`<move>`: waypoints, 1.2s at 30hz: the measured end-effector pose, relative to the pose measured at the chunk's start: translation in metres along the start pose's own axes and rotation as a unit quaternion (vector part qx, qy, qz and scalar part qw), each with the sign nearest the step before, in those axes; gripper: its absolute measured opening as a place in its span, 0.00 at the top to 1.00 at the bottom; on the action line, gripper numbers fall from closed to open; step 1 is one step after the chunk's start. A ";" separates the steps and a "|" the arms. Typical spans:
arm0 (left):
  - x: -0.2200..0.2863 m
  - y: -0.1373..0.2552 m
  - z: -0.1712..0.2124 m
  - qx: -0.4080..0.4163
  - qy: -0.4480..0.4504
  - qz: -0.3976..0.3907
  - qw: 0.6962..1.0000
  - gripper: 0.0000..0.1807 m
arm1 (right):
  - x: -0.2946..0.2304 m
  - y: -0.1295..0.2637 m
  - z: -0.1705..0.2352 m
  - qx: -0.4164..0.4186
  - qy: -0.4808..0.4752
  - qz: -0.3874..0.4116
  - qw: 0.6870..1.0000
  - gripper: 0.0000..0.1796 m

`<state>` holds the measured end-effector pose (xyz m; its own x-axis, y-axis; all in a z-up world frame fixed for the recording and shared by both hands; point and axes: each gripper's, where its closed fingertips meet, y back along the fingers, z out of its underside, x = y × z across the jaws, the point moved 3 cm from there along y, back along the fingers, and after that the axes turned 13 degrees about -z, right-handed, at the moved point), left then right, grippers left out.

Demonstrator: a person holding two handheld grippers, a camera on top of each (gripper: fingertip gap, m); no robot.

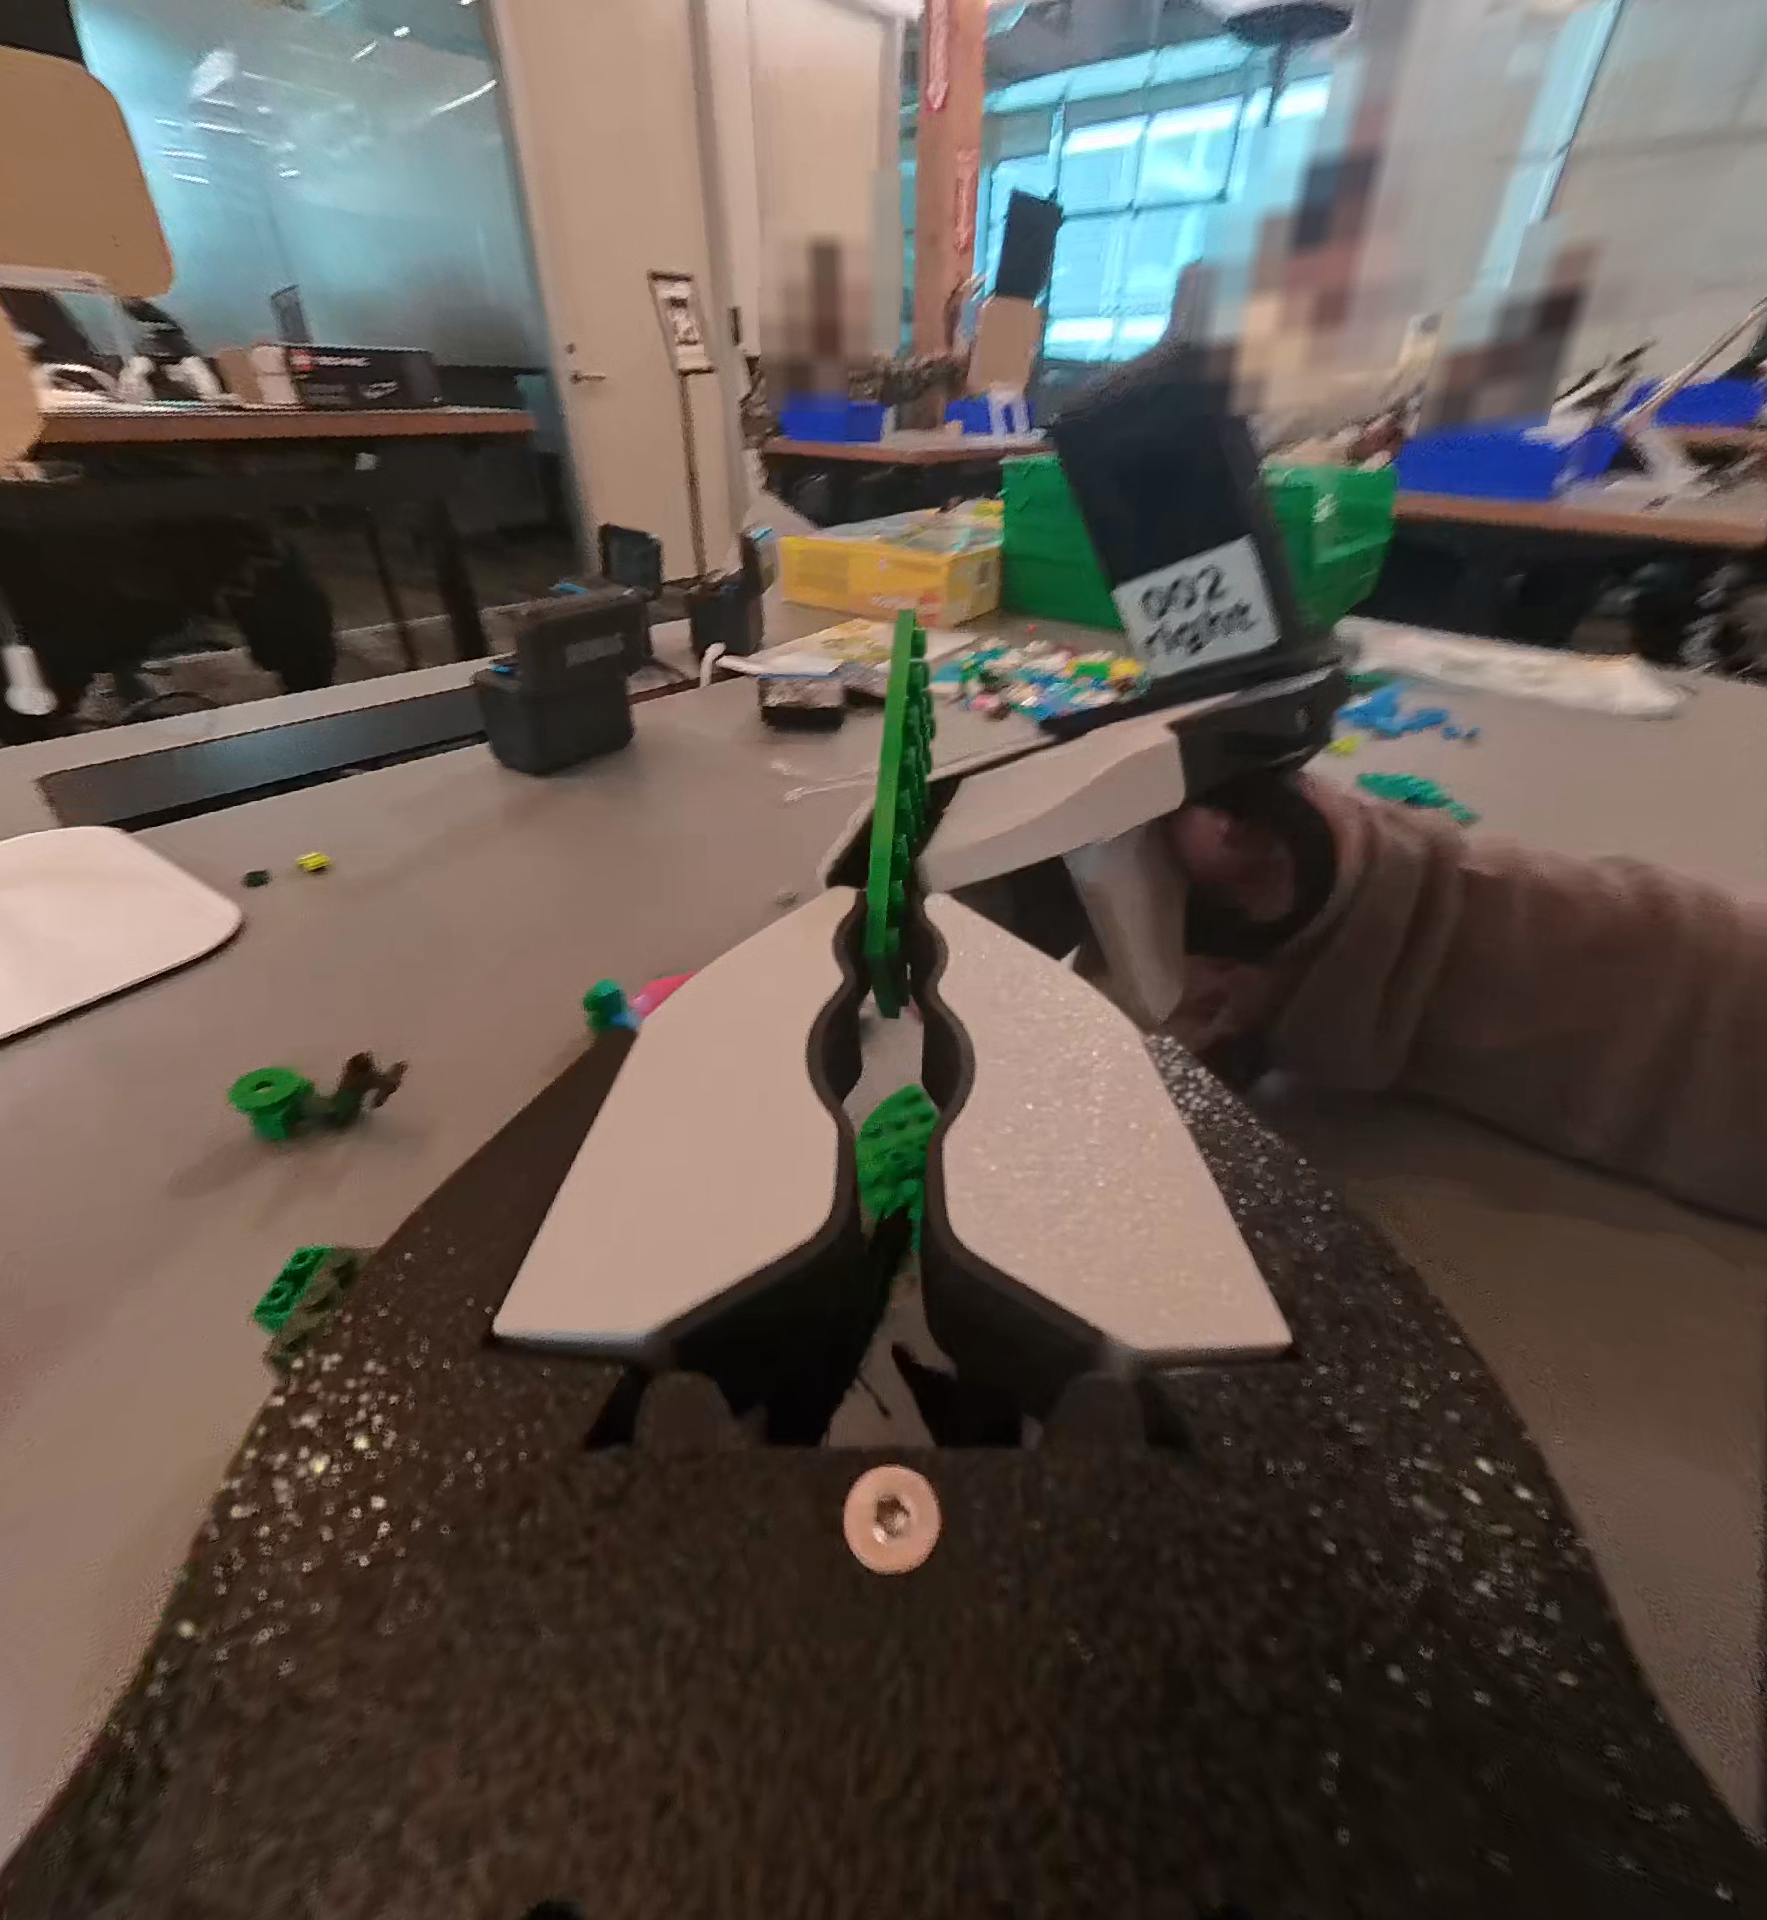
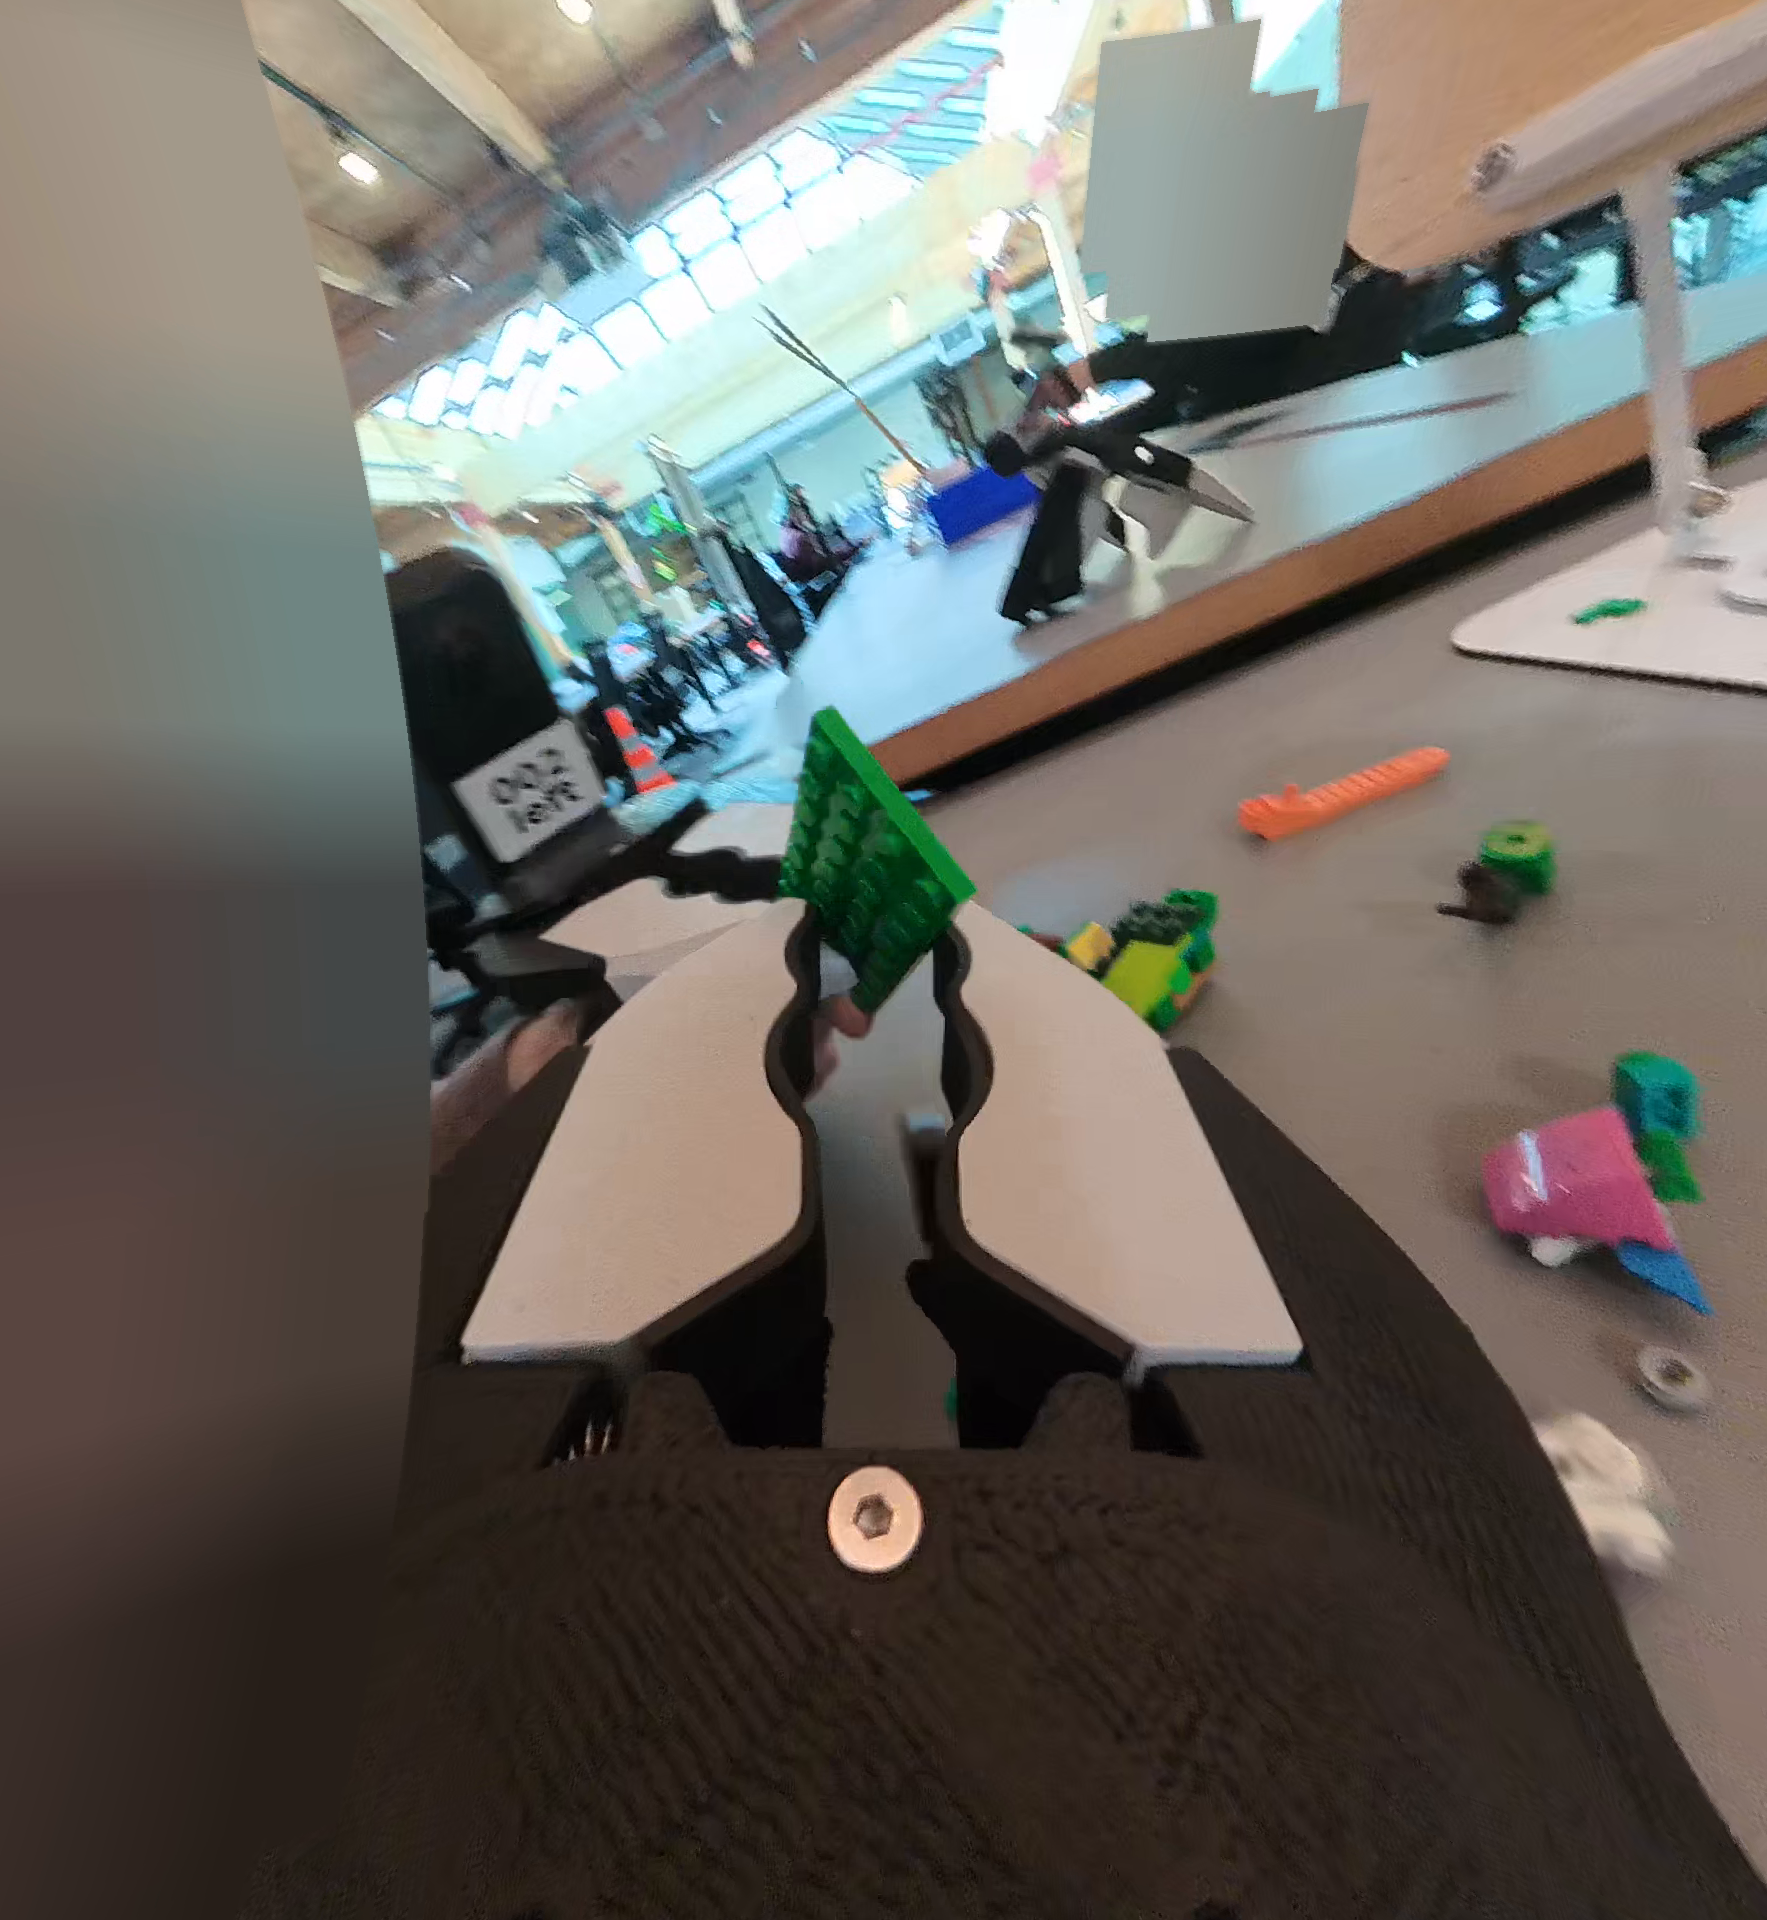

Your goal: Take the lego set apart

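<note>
A flat green studded Lego plate (image 1: 900, 727) stands on edge above the grey table, held by both grippers. My left gripper (image 1: 889, 920) is shut on its lower edge. My right gripper (image 1: 894, 831) comes in from the right, held by a hand in a brown sleeve, and clamps the plate just above. In the right wrist view the plate (image 2: 858, 831) sits tilted between my right gripper's (image 2: 877, 925) fingertips, with the left gripper (image 2: 744, 883) gripping it from the left. A small green piece (image 1: 894, 1153) shows on the table through the left fingers' gap.
Loose pieces lie on the table: a green round piece (image 1: 276, 1101), a green brick (image 1: 297, 1288), an orange brick separator (image 2: 1346, 790), a green-yellow cluster (image 2: 1149, 956), a pink-green-blue chunk (image 2: 1585, 1184). A white lamp base (image 1: 58, 935), black boxes (image 1: 557, 686), a yellow box (image 1: 889, 571) and a green bin (image 1: 1045, 551) stand farther back. My two grippers' fingertips are within a few centimetres of each other.
</note>
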<state>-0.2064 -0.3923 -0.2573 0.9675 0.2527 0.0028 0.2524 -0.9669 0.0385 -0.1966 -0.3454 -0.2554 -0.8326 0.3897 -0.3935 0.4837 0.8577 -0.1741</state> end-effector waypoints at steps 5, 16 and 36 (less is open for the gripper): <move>-0.011 -0.005 0.019 -0.050 -0.127 -0.078 0.987 0.98 | 0.024 0.013 0.010 -0.056 -0.030 0.100 0.993 0.88; 0.016 0.030 0.010 -0.068 0.057 0.220 0.971 0.97 | -0.034 0.007 0.008 -0.114 0.082 -0.076 0.987 0.92; -0.028 0.003 -0.009 0.022 -0.169 -0.173 0.970 0.90 | -0.070 0.519 -0.042 0.262 -0.132 0.680 0.672 0.98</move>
<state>-0.2329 -0.4024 -0.2486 0.7722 0.5429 -0.3303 0.5555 -0.8291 -0.0641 0.1014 0.0864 -0.2807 0.5197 0.5606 -0.6447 0.8346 -0.4944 0.2428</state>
